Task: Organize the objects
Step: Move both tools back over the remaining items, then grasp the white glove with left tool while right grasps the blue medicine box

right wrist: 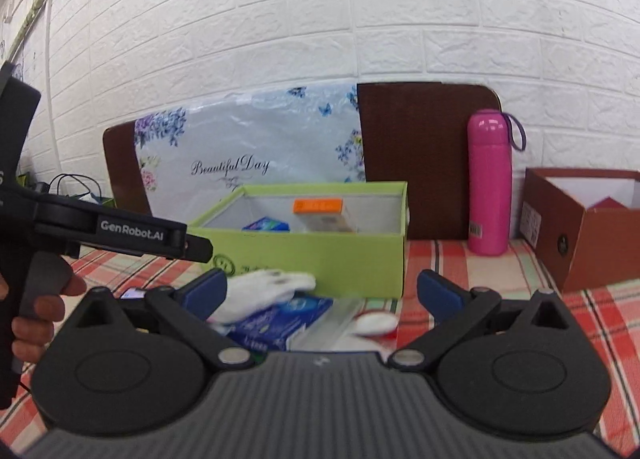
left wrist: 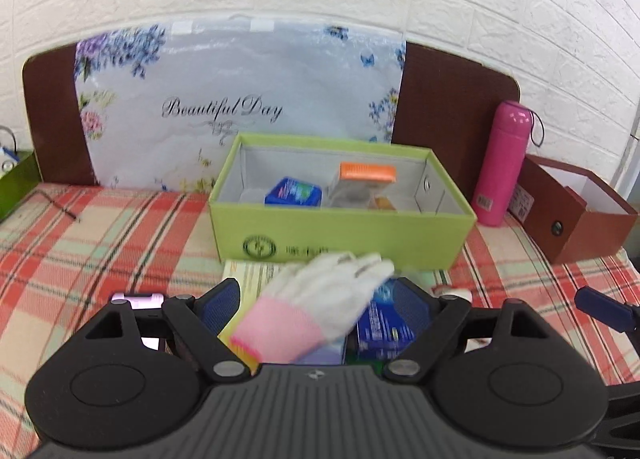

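Observation:
An open green box [left wrist: 340, 235] stands on the plaid cloth and holds a blue packet [left wrist: 294, 191] and an orange-topped carton [left wrist: 366, 179]. In front of it a white glove with a pink cuff [left wrist: 320, 299] lies blurred across a blue box [left wrist: 384, 323] and a yellow leaflet [left wrist: 250, 279]. My left gripper [left wrist: 320, 291] is open, its fingers either side of the glove and not pressing it. My right gripper [right wrist: 322, 291] is open wide over the same glove [right wrist: 272, 287], blue box [right wrist: 280, 319], a clear bag [right wrist: 340, 319] and a small white-and-red item [right wrist: 376, 323].
A pink bottle [right wrist: 490, 183] and an open brown box [right wrist: 588, 227] stand to the right by the brick wall. A floral "Beautiful Day" bag [left wrist: 240, 107] leans on a brown board behind the green box. A pink device [left wrist: 136, 299] lies left. A hand [right wrist: 36, 319] holds the left gripper's handle.

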The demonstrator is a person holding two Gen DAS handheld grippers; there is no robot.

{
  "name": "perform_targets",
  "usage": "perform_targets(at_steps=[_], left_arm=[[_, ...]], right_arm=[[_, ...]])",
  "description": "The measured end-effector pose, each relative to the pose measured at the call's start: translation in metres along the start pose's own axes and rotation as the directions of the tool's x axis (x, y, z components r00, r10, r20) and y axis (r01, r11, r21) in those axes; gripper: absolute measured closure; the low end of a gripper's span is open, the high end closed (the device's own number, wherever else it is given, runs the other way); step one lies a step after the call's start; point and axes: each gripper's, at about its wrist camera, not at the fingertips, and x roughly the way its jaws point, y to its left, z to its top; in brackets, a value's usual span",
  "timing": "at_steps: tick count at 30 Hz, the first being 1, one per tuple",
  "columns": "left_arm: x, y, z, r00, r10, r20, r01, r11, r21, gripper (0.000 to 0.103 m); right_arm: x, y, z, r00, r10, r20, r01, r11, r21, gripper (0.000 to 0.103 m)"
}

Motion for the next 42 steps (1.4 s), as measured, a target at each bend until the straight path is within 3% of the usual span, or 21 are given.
perform_targets(at_steps=[8,15,21,27,31,38,39,40,41,42], left_arm=[[-0.018,0.030,-0.049,0.998,0.004,-0.064,-0.008,0.998,-0.065,0.016],[-0.018,0.058,-0.073,0.995,-0.002,-0.097,-0.011,0.991,-0.137,0.016],[-0.008,0.060,-0.056,0.998,-0.011,-0.054,0.005,0.993,-0.122,0.016],[0.015,0.053,-0.032,0.997,-0.073,-0.035,0.069,0.992,-0.102,0.016],[0.035,0.047,-0.018,0.993,-0.102,-0.066,0.096,0.992,-0.088,0.016],[0.061,0.047,-0.008,0.988,-0.119,-0.096,0.113,0.991,-0.065,0.016],[0.067,0.045,-0.008,0.987,-0.120,-0.110,0.113,0.992,-0.061,0.016],[0.073,0.043,-0.008,0.985,-0.122,-0.126,0.116,0.992,-0.056,0.021],[0.079,0.042,-0.009,0.981,-0.133,-0.142,0.127,0.991,-0.048,0.038],[0.084,0.041,-0.011,0.975,-0.153,-0.158,0.149,0.988,-0.042,0.045]], right_arm=[[-0.020,0.018,-0.034,0.999,-0.003,-0.035,0.003,1.000,-0.010,0.000],[-0.010,0.039,-0.060,0.994,0.019,-0.105,-0.025,0.998,-0.057,0.000],[0.010,0.048,-0.050,0.994,0.004,-0.113,-0.012,0.998,-0.065,0.012],[0.041,0.048,-0.035,0.993,-0.004,-0.122,0.001,1.000,-0.025,0.019],[0.073,0.054,-0.030,0.988,0.019,-0.152,-0.018,1.000,0.003,0.031],[0.117,0.061,-0.028,0.975,-0.072,-0.208,0.070,0.997,-0.018,0.037],[0.117,0.061,-0.028,0.974,-0.084,-0.211,0.078,0.996,-0.037,0.042],[0.116,0.062,-0.028,0.973,-0.089,-0.213,0.079,0.995,-0.058,0.042],[0.114,0.063,-0.029,0.973,-0.090,-0.213,0.076,0.994,-0.076,0.043],[0.111,0.063,-0.030,0.973,-0.086,-0.215,0.068,0.994,-0.089,0.043]])
